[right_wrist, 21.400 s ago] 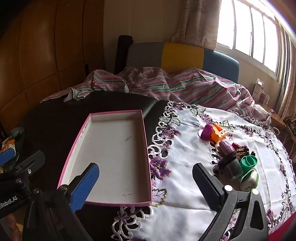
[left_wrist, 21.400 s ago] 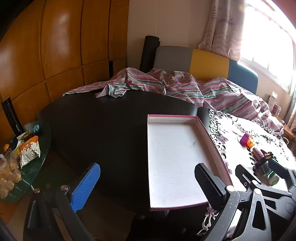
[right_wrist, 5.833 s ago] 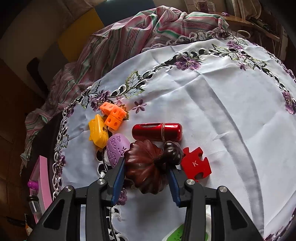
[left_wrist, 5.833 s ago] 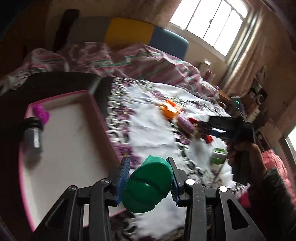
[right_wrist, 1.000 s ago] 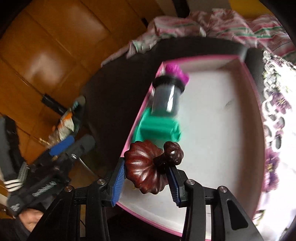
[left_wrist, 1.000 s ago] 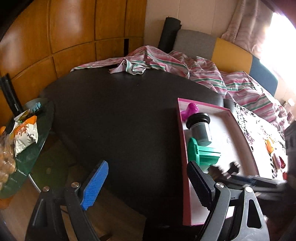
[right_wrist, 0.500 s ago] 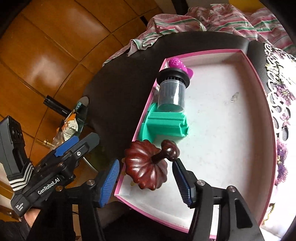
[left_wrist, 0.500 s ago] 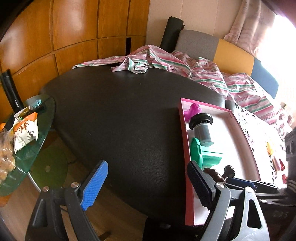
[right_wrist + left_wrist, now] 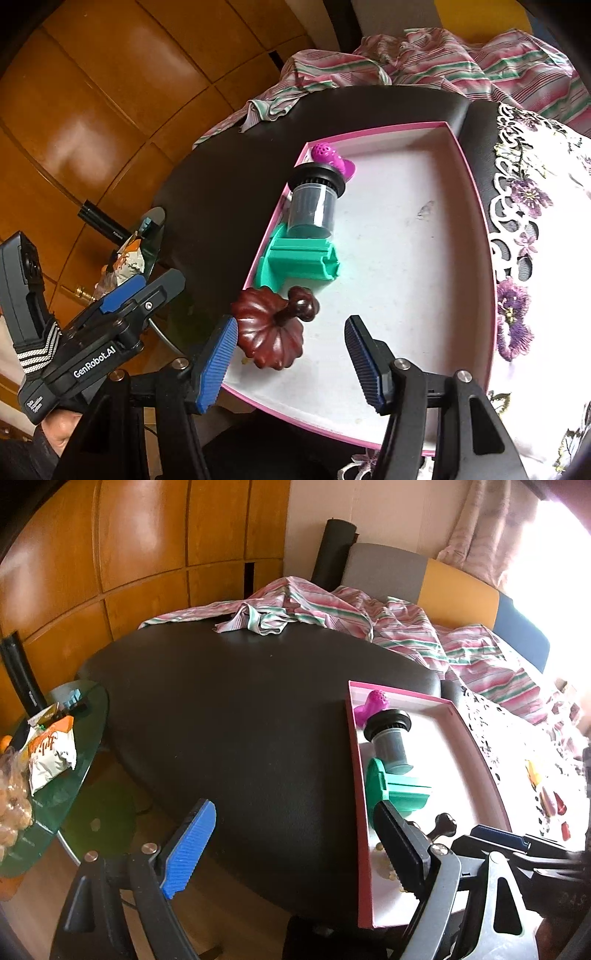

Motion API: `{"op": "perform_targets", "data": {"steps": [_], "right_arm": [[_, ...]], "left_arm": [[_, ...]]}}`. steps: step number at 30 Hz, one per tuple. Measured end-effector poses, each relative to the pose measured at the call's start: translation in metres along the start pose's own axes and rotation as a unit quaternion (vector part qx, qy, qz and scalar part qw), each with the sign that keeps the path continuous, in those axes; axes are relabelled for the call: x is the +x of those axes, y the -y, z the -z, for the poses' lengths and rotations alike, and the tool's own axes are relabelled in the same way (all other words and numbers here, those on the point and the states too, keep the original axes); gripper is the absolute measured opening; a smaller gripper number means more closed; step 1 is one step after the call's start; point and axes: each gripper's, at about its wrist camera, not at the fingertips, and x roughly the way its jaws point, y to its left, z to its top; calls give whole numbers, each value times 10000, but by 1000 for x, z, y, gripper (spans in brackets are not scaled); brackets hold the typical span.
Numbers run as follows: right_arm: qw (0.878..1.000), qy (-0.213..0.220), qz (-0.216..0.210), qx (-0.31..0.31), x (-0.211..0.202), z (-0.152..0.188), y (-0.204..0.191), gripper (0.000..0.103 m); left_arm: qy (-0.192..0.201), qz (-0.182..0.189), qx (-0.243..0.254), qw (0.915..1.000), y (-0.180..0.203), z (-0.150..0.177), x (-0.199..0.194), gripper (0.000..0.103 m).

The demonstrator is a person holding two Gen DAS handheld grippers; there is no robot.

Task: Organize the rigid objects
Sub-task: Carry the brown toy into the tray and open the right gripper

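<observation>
The right tongs have just been opening, and the dark red pumpkin lies free between them in the pink tray, touching the left pad. Behind it sit a green block, a grey jar and a purple piece.

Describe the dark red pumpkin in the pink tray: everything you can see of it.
The pumpkin is a glossy, dark reddish-brown ribbed ornament, wood or lacquer by its look, with a knobbed stem tilted up to the right. It lies on the tray floor in the near left corner, just in front of the green piece. The right gripper has just been opening; its jaws stand apart around the pumpkin, the left pad close beside it, contact unclear.
</observation>
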Motion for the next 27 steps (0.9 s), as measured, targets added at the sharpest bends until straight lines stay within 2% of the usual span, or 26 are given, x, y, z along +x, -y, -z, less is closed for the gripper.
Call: {"op": "perform_targets", "data": {"steps": [27], "right_arm": [[9988, 308, 373, -51, -28, 1, 13, 61]], "left_arm": [[108, 235, 489, 9985, 35, 0, -18, 88]]}}
